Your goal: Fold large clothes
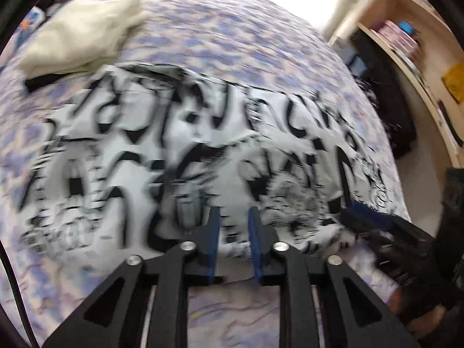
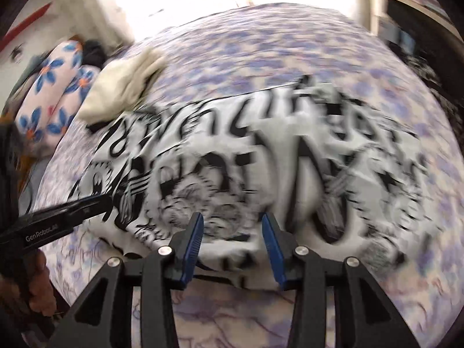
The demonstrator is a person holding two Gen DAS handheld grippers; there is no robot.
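A large white garment with bold black lettering (image 1: 174,133) lies spread on the bed, its near edge folded under my fingers. My left gripper (image 1: 233,211) hovers over that near edge, its blue pads a narrow gap apart with nothing pinched. My right gripper (image 2: 232,217) stands over the same garment (image 2: 261,150) with its jaws wider apart and nothing between the pads. Each gripper shows in the other's view: the right one (image 1: 377,223) at the garment's right edge, the left one (image 2: 72,211) at its left edge. Both views are motion-blurred.
The bed cover (image 1: 232,29) is lilac and white. A folded cream cloth (image 1: 81,37) lies at the far left, beside a blue-flowered pillow (image 2: 55,87). A wooden shelf (image 1: 420,58) stands to the bed's right. A hand (image 2: 37,284) holds the left gripper.
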